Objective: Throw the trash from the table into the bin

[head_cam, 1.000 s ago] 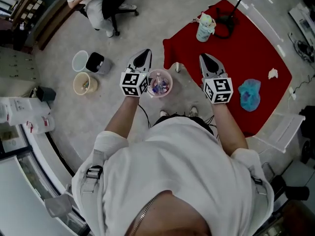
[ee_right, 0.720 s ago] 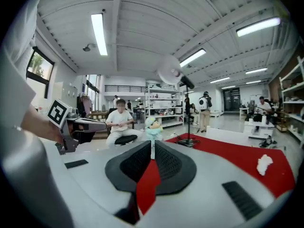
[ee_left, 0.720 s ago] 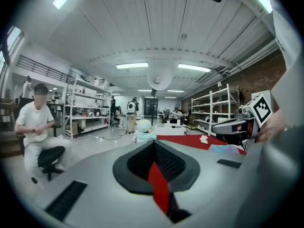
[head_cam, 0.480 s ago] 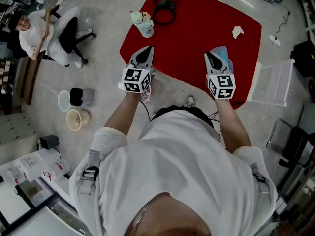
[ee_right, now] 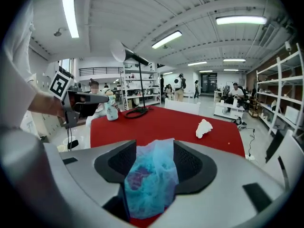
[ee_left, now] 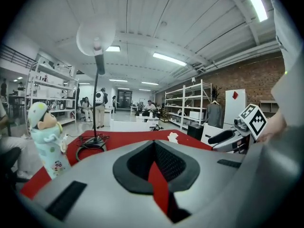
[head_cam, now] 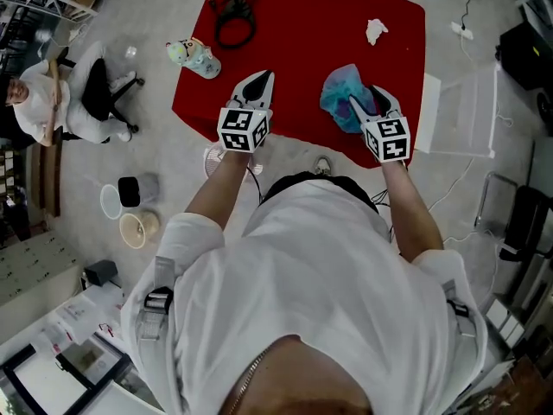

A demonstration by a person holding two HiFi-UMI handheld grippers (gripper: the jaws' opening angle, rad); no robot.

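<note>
Trash is sitting right in my right claw [ee_right: 155, 150]: a crumpled blue wad [ee_right: 148, 186] of thin, net-like stuff is standing up between its two jaws, which have just been opening and are gaping wide. The wad is filling the gap and seems to be brushing both pads [ee_right: 122, 163], though from this angle it is not looking squeezed, so I am reading it as surrounded, not clamped. It is lying on the red table [head_cam: 302, 11], near the edge closest to my body.

My left claw [ee_left: 153, 145] is hovering over that same near edge, off to the side, with its jaws pressed together and nothing between them. Only a sliver of red tabletop is showing through the seam.

Further across the table a small white crumpled scrap [head_cam: 375, 31] is lying on its own, well apart from the blue wad. A pale bottle [head_cam: 194, 57] with a figure-shaped top is standing near the table's left corner, beside a coil of black cable [head_cam: 233, 26]. Down on the floor to my left, well apart from the table, three tubs [head_cam: 138, 228] are sitting close together.
</note>
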